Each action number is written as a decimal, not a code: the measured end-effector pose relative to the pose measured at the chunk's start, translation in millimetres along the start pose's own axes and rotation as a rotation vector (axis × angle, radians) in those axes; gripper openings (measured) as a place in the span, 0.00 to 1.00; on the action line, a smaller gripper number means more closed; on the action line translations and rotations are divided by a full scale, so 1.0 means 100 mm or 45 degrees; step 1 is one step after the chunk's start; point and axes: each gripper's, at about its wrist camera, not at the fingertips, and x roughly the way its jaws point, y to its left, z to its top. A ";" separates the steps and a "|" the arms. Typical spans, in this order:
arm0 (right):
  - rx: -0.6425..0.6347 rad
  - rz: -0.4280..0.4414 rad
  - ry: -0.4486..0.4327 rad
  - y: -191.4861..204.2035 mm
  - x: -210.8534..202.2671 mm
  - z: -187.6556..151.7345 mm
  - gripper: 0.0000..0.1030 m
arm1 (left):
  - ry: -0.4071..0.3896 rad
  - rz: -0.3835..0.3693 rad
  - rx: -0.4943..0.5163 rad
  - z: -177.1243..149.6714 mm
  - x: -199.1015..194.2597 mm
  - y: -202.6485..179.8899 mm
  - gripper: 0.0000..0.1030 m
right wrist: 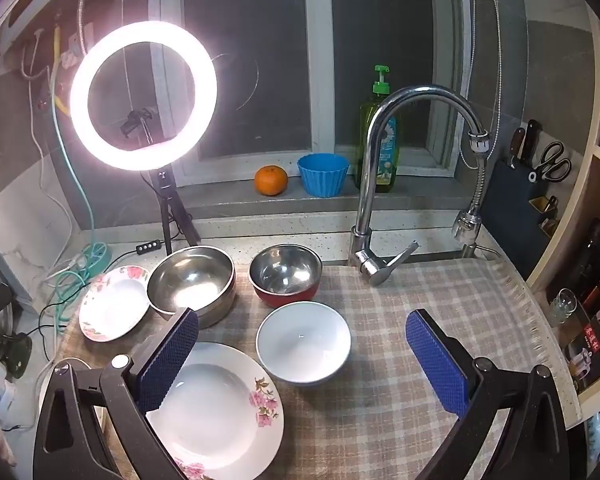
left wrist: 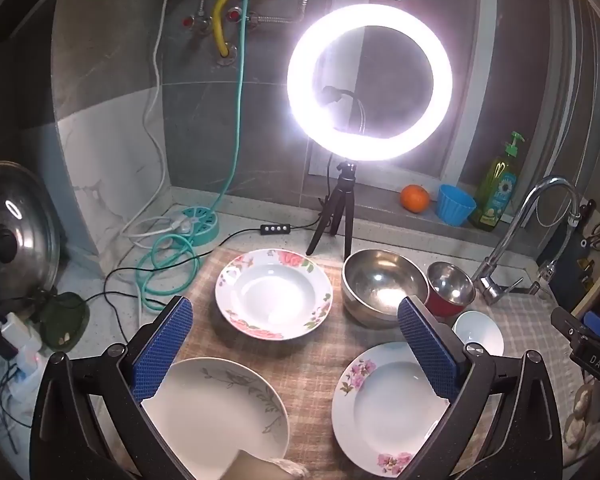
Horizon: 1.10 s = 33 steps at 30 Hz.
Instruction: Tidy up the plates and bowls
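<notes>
On the checked cloth lie a rose-rimmed plate (left wrist: 273, 294) (right wrist: 114, 303), a pink-flower plate (left wrist: 388, 404) (right wrist: 220, 412) and a leaf-pattern plate (left wrist: 216, 408). Behind stand a large steel bowl (left wrist: 384, 284) (right wrist: 192, 282), a red bowl with steel inside (left wrist: 450, 288) (right wrist: 286, 274) and a white bowl (left wrist: 478, 332) (right wrist: 303, 342). My left gripper (left wrist: 296, 344) is open and empty, above the gap between the two near plates. My right gripper (right wrist: 302, 356) is open and empty, just over the white bowl.
A lit ring light on a tripod (left wrist: 370, 82) (right wrist: 143, 96) stands behind the dishes. A faucet (right wrist: 384, 184) (left wrist: 516, 236) rises at the right. An orange (right wrist: 271, 180), blue cup (right wrist: 323, 174) and soap bottle (right wrist: 380, 136) sit on the sill. Cables (left wrist: 168, 268) and a pot lid (left wrist: 12, 232) lie left.
</notes>
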 end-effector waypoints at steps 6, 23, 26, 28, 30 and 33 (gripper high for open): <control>0.014 0.016 0.006 -0.01 0.00 0.03 0.99 | -0.008 -0.019 -0.034 -0.03 -0.03 0.10 0.99; 0.029 0.016 0.024 -0.02 0.02 -0.03 0.99 | 0.030 -0.023 0.005 -0.04 0.04 0.00 0.99; 0.032 0.019 0.026 -0.02 0.01 -0.04 0.99 | 0.027 -0.025 0.011 -0.02 0.04 -0.01 0.99; 0.027 0.018 0.023 0.00 0.00 -0.05 0.99 | 0.025 -0.027 0.015 -0.01 0.04 -0.02 0.99; 0.025 0.017 0.023 0.01 0.00 -0.04 0.99 | 0.020 -0.029 0.019 -0.01 0.03 -0.02 0.99; 0.027 0.015 0.025 0.02 0.00 -0.04 0.99 | 0.019 -0.031 0.022 -0.02 0.02 -0.03 0.99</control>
